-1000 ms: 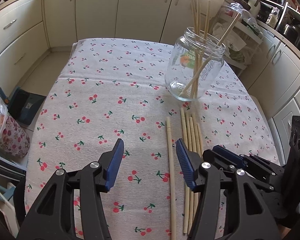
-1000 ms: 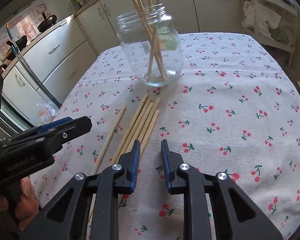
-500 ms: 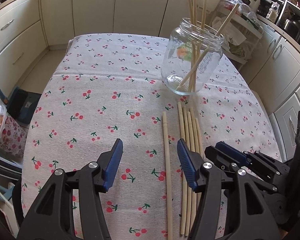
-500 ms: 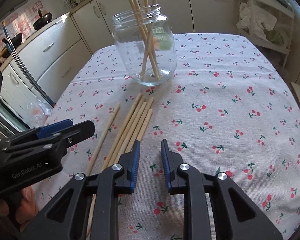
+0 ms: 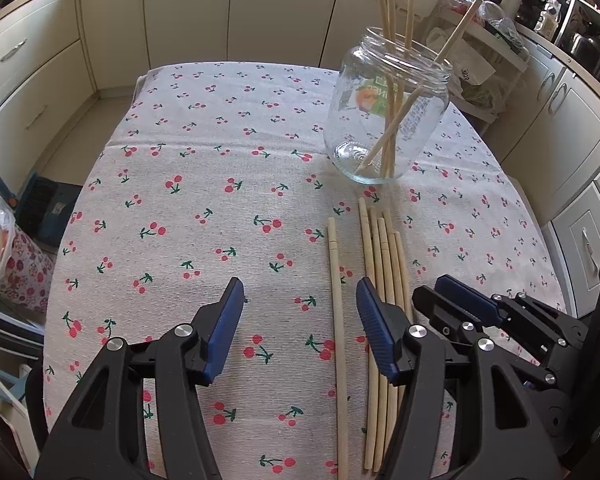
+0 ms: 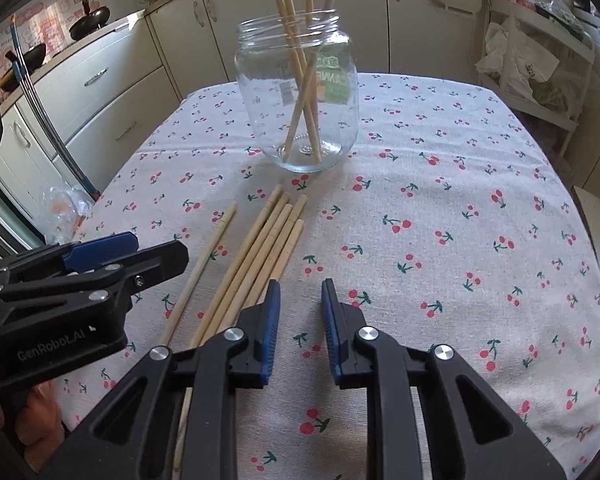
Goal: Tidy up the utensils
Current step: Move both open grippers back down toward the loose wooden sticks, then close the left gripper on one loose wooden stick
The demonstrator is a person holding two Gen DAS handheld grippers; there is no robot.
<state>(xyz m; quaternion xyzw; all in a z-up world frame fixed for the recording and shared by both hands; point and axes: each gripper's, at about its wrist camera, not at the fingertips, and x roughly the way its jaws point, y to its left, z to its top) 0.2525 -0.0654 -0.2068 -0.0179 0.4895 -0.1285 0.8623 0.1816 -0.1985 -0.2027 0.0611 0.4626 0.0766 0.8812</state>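
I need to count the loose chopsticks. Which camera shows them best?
The left wrist view: the single chopstick and the bundle of four run nearly full length. In the right wrist view the grippers hide their near ends.

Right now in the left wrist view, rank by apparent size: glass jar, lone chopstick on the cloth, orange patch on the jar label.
1. Lone chopstick: longest span in frame, though it runs toward the camera, so nearness inflates it.
2. Glass jar: bulkier, but shorter in extent.
3. Orange patch: clearly smallest.
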